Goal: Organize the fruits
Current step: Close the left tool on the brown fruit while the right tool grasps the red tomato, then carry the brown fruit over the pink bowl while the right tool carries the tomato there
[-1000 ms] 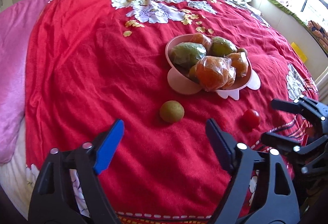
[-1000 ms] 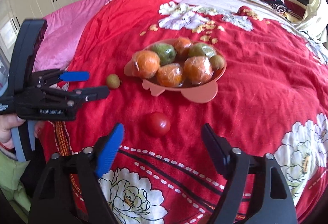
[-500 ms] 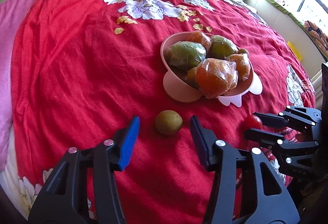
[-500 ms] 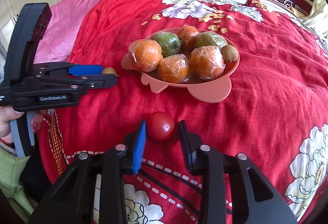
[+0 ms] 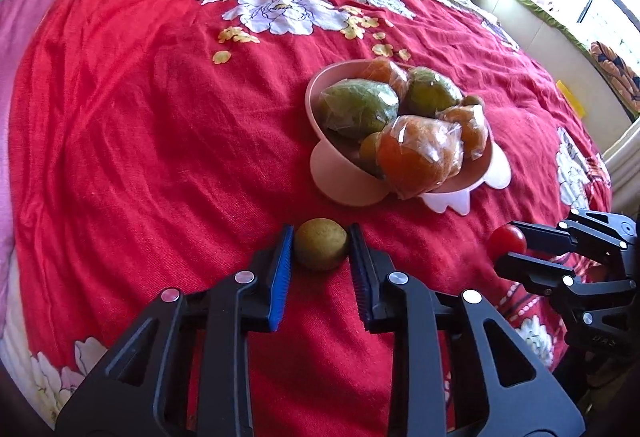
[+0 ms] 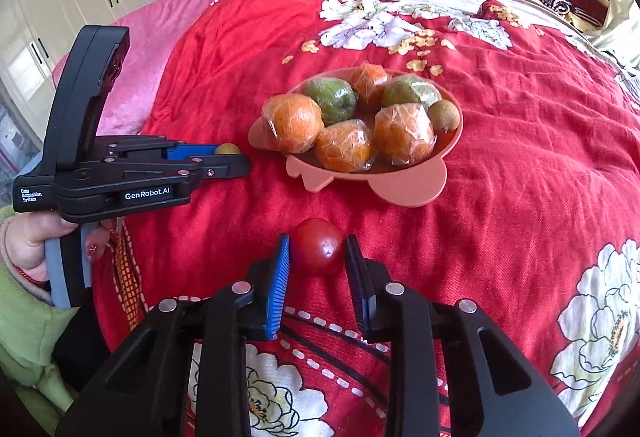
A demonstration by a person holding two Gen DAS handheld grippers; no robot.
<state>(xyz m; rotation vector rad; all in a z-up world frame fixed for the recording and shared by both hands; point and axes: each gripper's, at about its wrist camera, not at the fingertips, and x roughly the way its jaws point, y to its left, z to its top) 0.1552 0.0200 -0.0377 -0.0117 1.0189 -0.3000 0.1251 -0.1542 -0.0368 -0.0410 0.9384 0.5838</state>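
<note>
spread over the bed, our red floral quilt (image 5: pixel 140 141) carries a pink bowl (image 6: pixel 404 185) already heaped with wrapped oranges and green fruit. two strays remain on it: our left tongs (image 5: pixel 320 249) have just clenched on the small brownish-green fruit (image 5: pixel 320 249), our right tongs (image 6: pixel 316 251) grasp the cherry tomato (image 6: pixel 318 251). neither is lifted yet. what kind the brownish fruit is, we can't tell.
</note>
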